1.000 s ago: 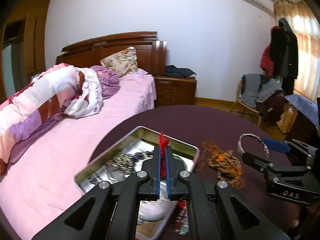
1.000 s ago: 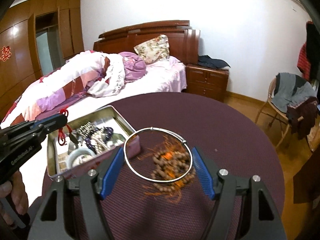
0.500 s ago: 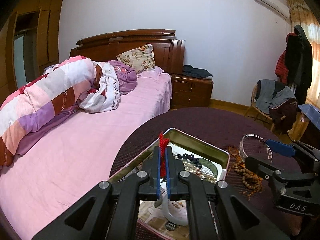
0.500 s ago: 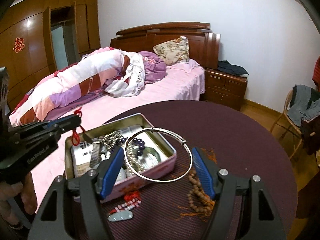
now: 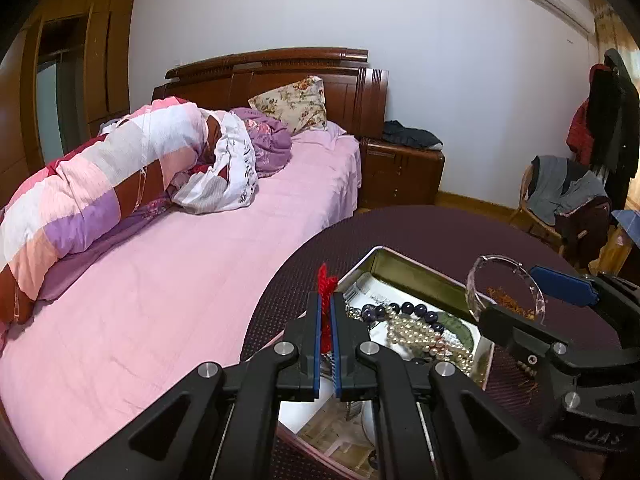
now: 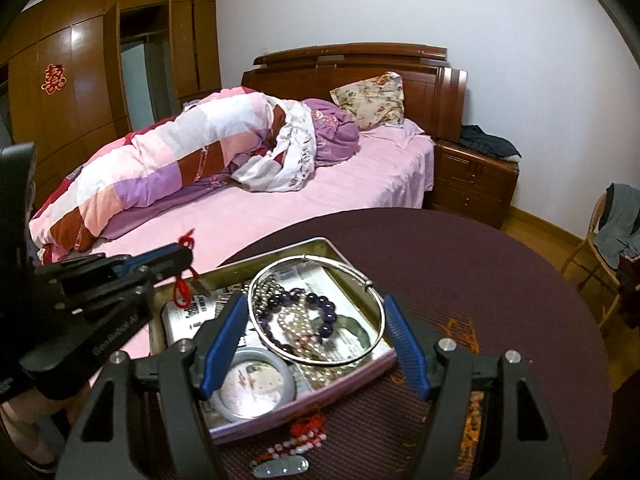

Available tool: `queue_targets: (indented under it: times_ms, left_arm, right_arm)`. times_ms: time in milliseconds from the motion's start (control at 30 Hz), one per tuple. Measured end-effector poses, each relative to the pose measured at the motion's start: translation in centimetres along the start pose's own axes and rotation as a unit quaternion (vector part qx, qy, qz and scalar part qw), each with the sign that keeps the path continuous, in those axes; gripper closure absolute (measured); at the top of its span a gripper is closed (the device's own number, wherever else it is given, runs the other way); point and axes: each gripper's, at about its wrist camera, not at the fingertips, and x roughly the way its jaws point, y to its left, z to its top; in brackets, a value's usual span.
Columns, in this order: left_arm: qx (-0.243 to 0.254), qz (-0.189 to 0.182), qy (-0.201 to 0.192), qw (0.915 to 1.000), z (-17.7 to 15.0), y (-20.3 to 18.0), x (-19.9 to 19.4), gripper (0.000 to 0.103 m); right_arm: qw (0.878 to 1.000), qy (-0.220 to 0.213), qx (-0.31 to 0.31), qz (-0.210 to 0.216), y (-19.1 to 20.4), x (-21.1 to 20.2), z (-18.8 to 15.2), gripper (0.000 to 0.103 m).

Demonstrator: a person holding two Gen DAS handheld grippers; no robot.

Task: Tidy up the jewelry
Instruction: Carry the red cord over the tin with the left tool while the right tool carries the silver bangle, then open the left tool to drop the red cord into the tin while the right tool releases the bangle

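While the left gripper (image 5: 327, 316) clenches a red cord (image 5: 325, 286), the right gripper (image 6: 316, 320) grasps a silver bangle (image 6: 316, 312) above the tin (image 6: 360, 368) (beads crowd inside); a bed (image 6: 320, 196) lies beyond the counter (image 6: 500, 280).

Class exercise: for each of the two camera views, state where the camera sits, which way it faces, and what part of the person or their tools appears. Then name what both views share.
Left wrist: rides the left gripper, facing bed and open metal tin; jaws shut on red knotted cord; right gripper at right.
Right wrist: rides the right gripper, which holds a silver bangle above the tin; left gripper at left.
Shared: tin, purple bead bracelet, dark round table, bed.
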Motion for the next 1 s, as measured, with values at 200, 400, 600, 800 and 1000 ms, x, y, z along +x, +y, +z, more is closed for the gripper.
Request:
queue_targets:
  times_ms: [200, 400, 600, 800, 1000]
  left_arm:
    - [-0.004, -0.004, 0.01, 0.9999, 0.0, 0.2, 0.7, 0.1]
    - [-0.007, -0.004, 0.021, 0.9997, -0.2, 0.6, 1.5, 0.1]
    - [-0.005, -0.005, 0.027, 0.9996, -0.3, 0.4, 1.9, 0.1]
    - [-0.007, -0.008, 0.037, 0.9992, -0.5, 0.5, 2.6, 0.1]
    - [-0.01, -0.013, 0.049, 0.9987, -0.8, 0.8, 3.3, 0.1]
  right_arm:
    - [1.0, 0.008, 0.001, 0.007, 0.5, 0.9, -0.2, 0.03]
    - [1.0, 0.019, 0.008, 0.01, 0.4, 1.9, -0.3, 0.03]
    - [1.0, 0.026, 0.01, 0.013, 0.6, 2.4, -0.3, 0.03]
    - [0.999, 0.035, 0.01, 0.014, 0.6, 3.0, -0.6, 0.03]
    - [0.999, 0.044, 0.011, 0.014, 0.6, 3.5, -0.8, 0.03]
